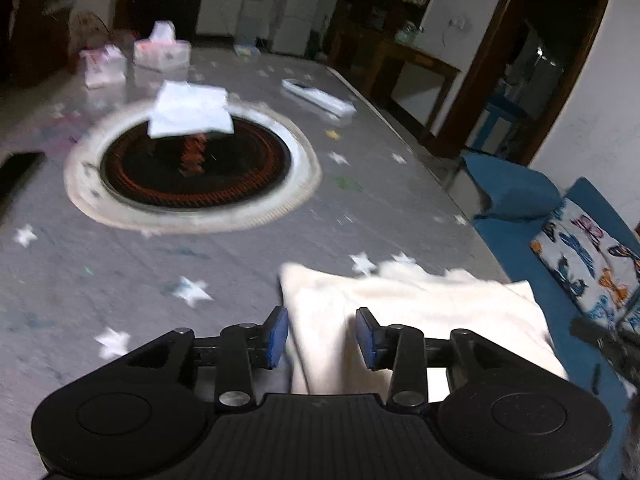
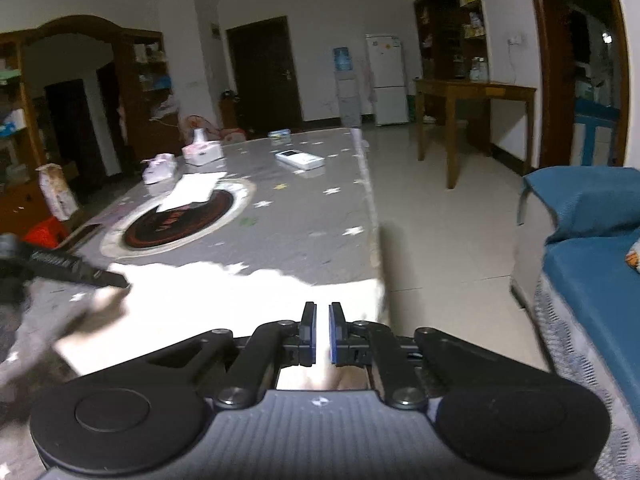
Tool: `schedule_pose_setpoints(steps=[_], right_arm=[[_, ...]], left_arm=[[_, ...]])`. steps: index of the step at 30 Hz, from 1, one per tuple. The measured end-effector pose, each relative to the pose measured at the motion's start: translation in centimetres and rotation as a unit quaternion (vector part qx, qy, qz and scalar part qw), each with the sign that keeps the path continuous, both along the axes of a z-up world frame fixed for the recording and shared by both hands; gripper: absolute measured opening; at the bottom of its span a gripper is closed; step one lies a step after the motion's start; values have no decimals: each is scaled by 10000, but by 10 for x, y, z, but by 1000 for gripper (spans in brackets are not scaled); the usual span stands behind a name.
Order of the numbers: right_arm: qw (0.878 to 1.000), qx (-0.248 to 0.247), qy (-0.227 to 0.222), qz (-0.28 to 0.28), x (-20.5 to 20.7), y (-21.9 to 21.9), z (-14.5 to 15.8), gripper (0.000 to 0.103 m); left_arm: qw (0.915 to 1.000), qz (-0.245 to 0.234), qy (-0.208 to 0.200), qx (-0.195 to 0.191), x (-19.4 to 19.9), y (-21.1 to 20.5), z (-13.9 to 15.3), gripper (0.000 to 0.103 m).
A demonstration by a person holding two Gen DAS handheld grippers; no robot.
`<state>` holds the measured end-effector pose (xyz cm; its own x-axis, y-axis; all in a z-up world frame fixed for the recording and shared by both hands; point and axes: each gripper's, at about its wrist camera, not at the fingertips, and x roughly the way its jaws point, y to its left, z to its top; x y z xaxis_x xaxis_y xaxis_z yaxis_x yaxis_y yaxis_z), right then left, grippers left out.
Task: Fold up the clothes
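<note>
Cream cloth (image 1: pixel 420 320) bunched at near table (image 1: pixel 240 248) corner. Left gripper (image 1: pixel 322 338) jaws spread wide, cloth fold sitting between blue pads (image 1: pixel 280 336), not pinched. Right gripper (image 2: pixel 323 334) jaws nearly closed, thin gap, cloth (image 2: pixel 208 304) right under and ahead of them; can't tell if pinching any. Left gripper's finger also visible off to left of right jaws. Further ahead: round dark hotplate (image 1: pixel 192 168) with white folded paper (image 1: pixel 190 110) on it, tissue boxes (image 1: pixel 162 50), remote (image 1: pixel 318 98). Blue sofa (image 1: pixel 516 192) to right. Pretty blurry.
</note>
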<state>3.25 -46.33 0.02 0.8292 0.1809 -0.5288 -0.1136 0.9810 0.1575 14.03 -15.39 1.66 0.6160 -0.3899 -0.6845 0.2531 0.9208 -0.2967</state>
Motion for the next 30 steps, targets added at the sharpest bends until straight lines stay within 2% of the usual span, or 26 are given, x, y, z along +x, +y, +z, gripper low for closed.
schedule_pose_setpoints(steps=[4,5,8,16,23,30], right_arm=[[9997,61,74,243,-9,11,-12,6],[9996,49,124,251,-8,12,-16,6],[9995,21,274,129,-5,8,-31,6],[9997,187,104,122,3,4,-14,7],[9988,232,362,238,32,10,-30,7],[9991,162,209,335,53,16,-18,7]], left_arm=[[9998,-16,-187,79,-4,3,6,36],[9997,-164,-191,52,-6,-1,5,33],[9985,-498,-180,109,-11,-15,-1,31],[9968,-762,-189,140,-3,-30,-12,30],[9974,-701,-92,106,14,-29,-23,30],[9969,-773,-132,14,27,-37,-22,30]])
